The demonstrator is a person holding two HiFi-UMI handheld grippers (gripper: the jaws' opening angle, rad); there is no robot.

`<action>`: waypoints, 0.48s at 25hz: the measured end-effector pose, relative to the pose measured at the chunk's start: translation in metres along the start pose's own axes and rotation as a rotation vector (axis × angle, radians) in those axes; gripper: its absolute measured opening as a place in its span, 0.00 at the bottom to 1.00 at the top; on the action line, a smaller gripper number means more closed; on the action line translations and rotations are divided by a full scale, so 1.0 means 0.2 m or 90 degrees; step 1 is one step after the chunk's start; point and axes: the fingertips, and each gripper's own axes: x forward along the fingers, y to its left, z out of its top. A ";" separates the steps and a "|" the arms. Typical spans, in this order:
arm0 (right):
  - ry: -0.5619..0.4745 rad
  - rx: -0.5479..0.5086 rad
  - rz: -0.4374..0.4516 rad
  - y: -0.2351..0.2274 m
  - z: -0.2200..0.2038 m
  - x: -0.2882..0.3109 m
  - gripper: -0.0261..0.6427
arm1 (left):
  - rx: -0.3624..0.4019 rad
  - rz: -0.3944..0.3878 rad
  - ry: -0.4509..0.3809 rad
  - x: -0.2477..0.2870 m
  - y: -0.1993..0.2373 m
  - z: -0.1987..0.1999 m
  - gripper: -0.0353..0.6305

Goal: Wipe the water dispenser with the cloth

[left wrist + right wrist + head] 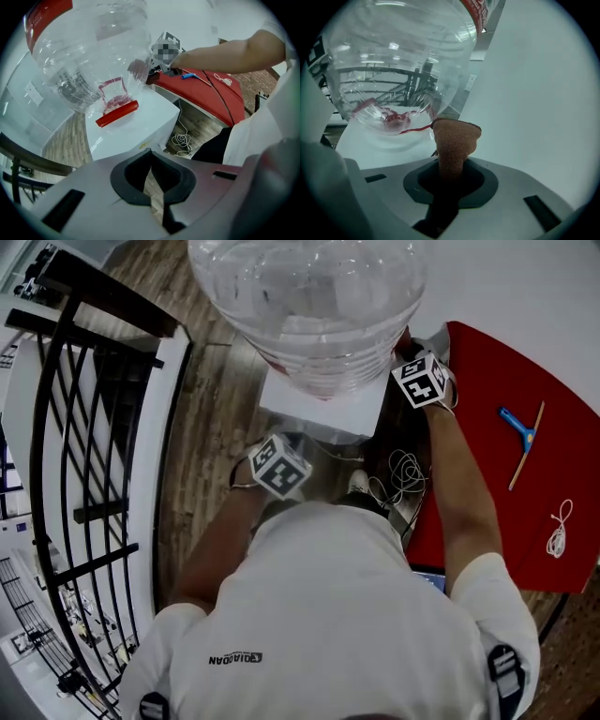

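Observation:
The water dispenser's white top [319, 407] carries a large clear bottle [314, 296] with a red collar [117, 113] at its neck. My right gripper [451, 165] is shut on a brown cloth [455, 138], which stands up between the jaws right at the dispenser's top edge, beside the bottle [393, 61]. In the head view the right gripper [420, 379] is at the dispenser's right side. My left gripper [279, 465] hangs lower, in front of the dispenser. Its jaws [154, 187] are together with nothing in them, aimed up at the white top [133, 131].
A red table [506, 456] stands to the right with a blue-handled tool [520, 432] and a white cord [560, 531] on it. A coiled white cable [403, 474] lies on the wooden floor. A black metal railing [84, 474] runs along the left.

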 end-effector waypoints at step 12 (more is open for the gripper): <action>0.052 -0.157 -0.008 0.16 -0.01 0.01 0.12 | -0.009 0.000 0.001 -0.04 0.03 -0.06 0.04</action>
